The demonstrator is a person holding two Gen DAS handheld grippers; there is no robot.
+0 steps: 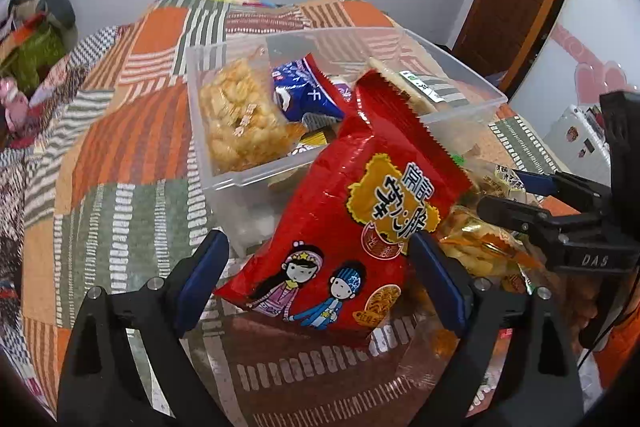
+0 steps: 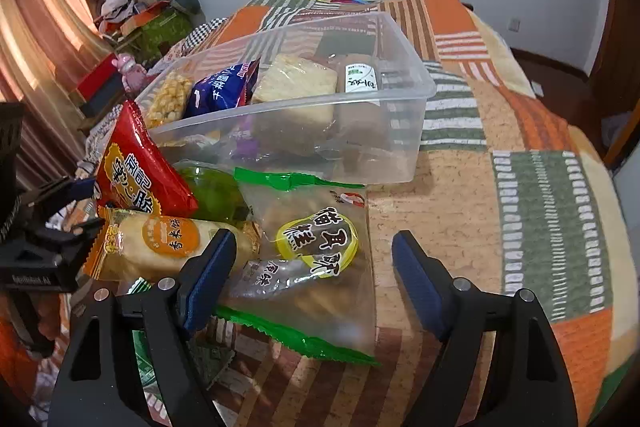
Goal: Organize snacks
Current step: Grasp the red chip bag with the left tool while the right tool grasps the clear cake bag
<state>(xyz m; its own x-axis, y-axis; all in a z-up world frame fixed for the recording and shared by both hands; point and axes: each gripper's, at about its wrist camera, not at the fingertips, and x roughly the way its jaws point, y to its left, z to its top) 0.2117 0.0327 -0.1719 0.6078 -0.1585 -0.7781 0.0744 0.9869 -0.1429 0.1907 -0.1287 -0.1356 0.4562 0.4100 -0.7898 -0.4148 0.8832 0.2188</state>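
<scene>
**Red snack bag sitting between open fingers beside the clear bin**

The left gripper [image 1: 320,277] is reaching over the patchwork blanket [image 1: 120,147] with its fingers spread wide, and the red snack bag [image 1: 344,227] is lying between them, its top edge leaning against the front wall of the clear plastic bin [image 1: 224,183]. The right finger's blue pad is sitting just at the bag's edge; whether it is actually touching, I cannot tell. Inside the bin, a bag of yellow puffed snacks [image 1: 240,119] is standing at the left end with a blue packet [image 1: 304,95] next to it.

The right gripper [image 2: 314,279] is also hanging open, fingers spread, over a clear bag with green seams [image 2: 312,267] that is lying flat on the blanket just in front of the bin. An orange-labelled rice cracker pack [image 2: 168,247] is lying beside its left finger, under the red bag's corner.
</scene>
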